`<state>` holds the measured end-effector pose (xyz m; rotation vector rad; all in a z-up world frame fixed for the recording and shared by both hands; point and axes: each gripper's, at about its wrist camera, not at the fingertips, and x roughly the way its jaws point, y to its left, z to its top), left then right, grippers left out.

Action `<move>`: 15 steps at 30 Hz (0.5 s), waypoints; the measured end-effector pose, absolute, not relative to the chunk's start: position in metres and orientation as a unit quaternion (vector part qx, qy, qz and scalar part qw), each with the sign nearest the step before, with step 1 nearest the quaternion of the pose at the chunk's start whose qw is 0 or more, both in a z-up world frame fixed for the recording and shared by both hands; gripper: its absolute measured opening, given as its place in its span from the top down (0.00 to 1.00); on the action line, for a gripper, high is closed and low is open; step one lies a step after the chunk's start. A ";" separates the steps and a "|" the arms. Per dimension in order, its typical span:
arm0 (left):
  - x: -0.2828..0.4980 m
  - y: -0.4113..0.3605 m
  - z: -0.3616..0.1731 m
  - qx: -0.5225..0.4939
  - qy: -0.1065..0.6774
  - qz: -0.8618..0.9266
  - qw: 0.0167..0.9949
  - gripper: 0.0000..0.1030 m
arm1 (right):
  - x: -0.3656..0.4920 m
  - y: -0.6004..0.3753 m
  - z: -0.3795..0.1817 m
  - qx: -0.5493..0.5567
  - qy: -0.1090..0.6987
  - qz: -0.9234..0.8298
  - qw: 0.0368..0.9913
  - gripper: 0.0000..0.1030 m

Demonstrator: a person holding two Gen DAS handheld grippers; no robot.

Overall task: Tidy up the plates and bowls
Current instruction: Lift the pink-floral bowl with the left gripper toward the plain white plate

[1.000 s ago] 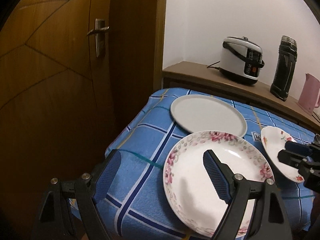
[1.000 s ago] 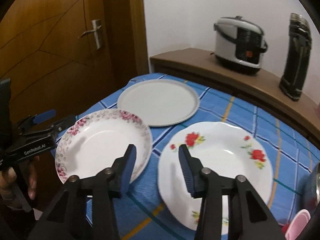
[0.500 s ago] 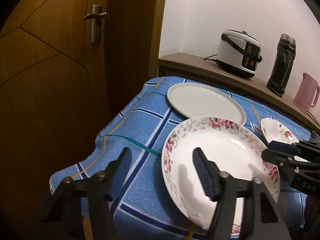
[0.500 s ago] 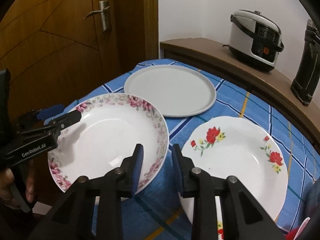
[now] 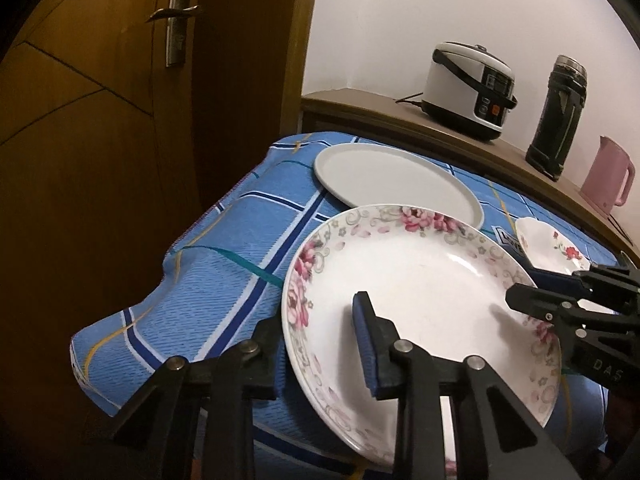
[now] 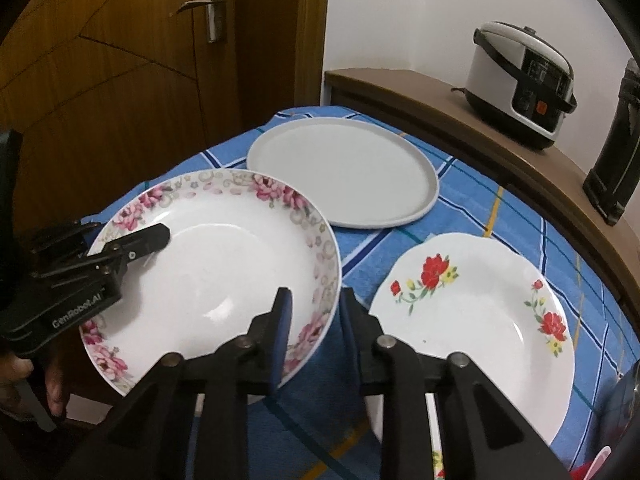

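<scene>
The pink-rimmed floral plate (image 6: 224, 276) sits at the near left corner of the tabletop (image 6: 472, 216), which is covered by a blue checked cloth. The left gripper (image 5: 320, 344) straddles the plate's left rim, one finger inside and one outside; its fingers are closing on the rim. The right gripper (image 6: 314, 328) straddles the opposite rim the same way, fingers closing. A plain grey plate (image 6: 340, 176) lies just behind. A red-flowered plate (image 6: 476, 320) lies just beside on the right.
</scene>
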<state>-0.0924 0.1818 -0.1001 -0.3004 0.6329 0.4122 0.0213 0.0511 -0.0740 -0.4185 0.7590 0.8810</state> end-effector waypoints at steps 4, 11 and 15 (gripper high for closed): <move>-0.093 0.183 -0.099 -0.154 0.306 0.208 0.916 0.69 | 0.023 0.053 -0.075 -0.189 0.359 0.418 0.813 0.78; -0.091 0.185 -0.097 -0.164 0.309 0.224 0.910 0.69 | 0.022 0.053 -0.074 -0.184 0.357 0.421 0.813 0.78; -0.091 0.186 -0.093 -0.170 0.302 0.229 0.910 0.69 | 0.022 0.051 -0.074 -0.175 0.353 0.423 0.816 0.78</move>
